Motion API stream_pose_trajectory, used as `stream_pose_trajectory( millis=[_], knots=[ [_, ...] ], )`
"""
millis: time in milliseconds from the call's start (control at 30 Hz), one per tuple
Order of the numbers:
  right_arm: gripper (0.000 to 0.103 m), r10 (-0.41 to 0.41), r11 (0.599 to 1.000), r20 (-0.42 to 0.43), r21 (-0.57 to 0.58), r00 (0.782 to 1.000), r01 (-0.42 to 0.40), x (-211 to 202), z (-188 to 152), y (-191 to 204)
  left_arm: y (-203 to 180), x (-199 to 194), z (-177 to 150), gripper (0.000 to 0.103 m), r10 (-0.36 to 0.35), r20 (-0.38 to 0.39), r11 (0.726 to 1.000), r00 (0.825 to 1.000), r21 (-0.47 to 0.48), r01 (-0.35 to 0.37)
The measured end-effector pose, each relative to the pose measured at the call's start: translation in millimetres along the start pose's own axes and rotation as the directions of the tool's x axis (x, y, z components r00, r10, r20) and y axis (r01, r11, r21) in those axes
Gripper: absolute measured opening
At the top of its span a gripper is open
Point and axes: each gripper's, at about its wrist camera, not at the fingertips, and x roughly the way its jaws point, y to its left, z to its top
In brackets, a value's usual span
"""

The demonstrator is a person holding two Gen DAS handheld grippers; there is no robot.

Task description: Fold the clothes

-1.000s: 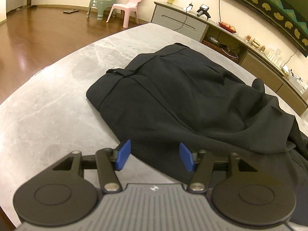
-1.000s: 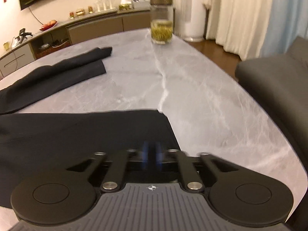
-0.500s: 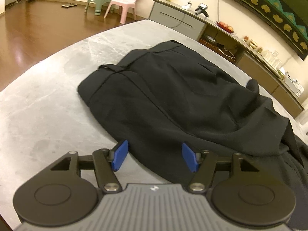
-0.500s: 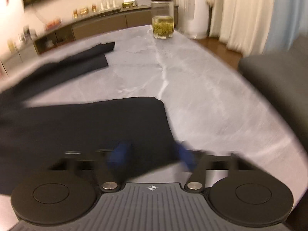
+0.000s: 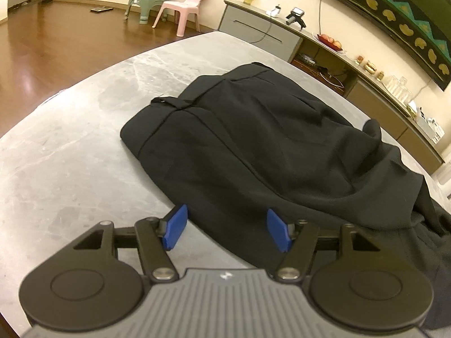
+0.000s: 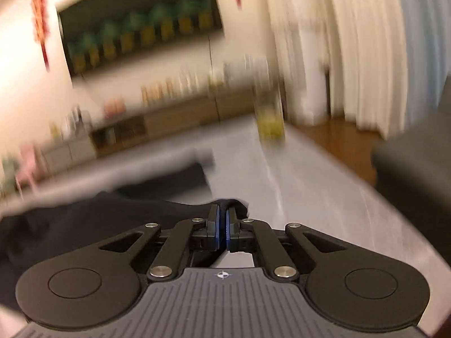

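right gripper [image 6: 222,226] has its blue pads pressed together on a bunched edge of black trousers [image 6: 84,219], pinching a small knot of cloth that pokes out above the fingertips. this hold looks like lifting a leg end so it can be carried over for a fold, though that is a judgement. left gripper [image 5: 227,229] hovers low with its blue pads spread wide apart, holding nothing, over the near edge of the same garment, likely ready to steady or take that edge. the trousers lie on a grey marble table [image 5: 70,169], waistband toward the far left, rumpled toward the right. the right wrist view is heavily smeared by motion; a glass jar [image 6: 269,124] is only a yellowish streak, and the trouser legs run out of frame.
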Motion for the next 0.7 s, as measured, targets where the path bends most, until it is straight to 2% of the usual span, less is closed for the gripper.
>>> stream_pose_trajectory(
  millis=[100,200,300,400,500,567,600,633,667,700],
  knots=[
    [0.003,-0.019,1.0,-0.078,0.001,0.997,0.019,-3.8,-16.4,-14.8,-1.7,0.6,0.7,0.064,0.012,-0.003,1.0,1.0,0.017,-0.012],
    [0.003,0.092,0.996,-0.159,0.011,0.983,-0.092,-13.3,-27.5,-21.9,-3.3,1.9,1.6,0.064,0.03,-0.001,0.999,1.0,0.03,-0.03],
    [0.003,0.109,0.994,-0.186,0.014,0.976,-0.109,-2.2,-27.4,-10.5,-5.4,4.1,3.1,0.064,0.04,0.0,0.999,0.999,0.036,-0.04],
    [0.003,0.116,0.993,-0.207,0.016,0.971,-0.115,11.0,-26.3,2.7,-7.5,6.3,4.6,0.07,0.05,0.0,0.998,0.999,0.041,-0.05],
    [0.003,0.116,0.989,-0.088,0.098,0.989,-0.107,33.7,25.9,6.3,-9.6,8.4,6.1,0.073,0.06,0.001,0.997,0.998,0.047,-0.06],
    [0.003,0.144,0.986,0.058,0.075,0.988,-0.148,11.8,64.5,20.1,-11.0,9.9,7.1,0.073,0.067,0.001,0.996,0.998,0.05,-0.067],
    [0.003,0.187,0.98,0.142,0.047,0.972,-0.195,-6.3,80.5,28.2,-10.4,9.8,7.1,0.073,0.065,0.001,0.997,0.998,0.052,-0.065],
    [0.003,0.234,0.97,0.218,0.01,0.948,-0.242,-27.5,90.0,34.4,-8.6,9.1,6.6,0.073,0.058,0.001,0.997,0.998,0.052,-0.058],
    [0.003,0.253,0.967,0.261,-0.026,0.932,-0.255,-44.4,93.1,38.5,-6.8,8.4,6.2,0.073,0.051,0.001,0.997,0.999,0.053,-0.051],
    [0.003,0.24,0.971,0.27,-0.054,0.932,-0.235,-54.2,88.9,39.6,-4.7,7.6,6.0,0.073,0.046,0.001,0.998,0.999,0.05,-0.046]
  ],
)
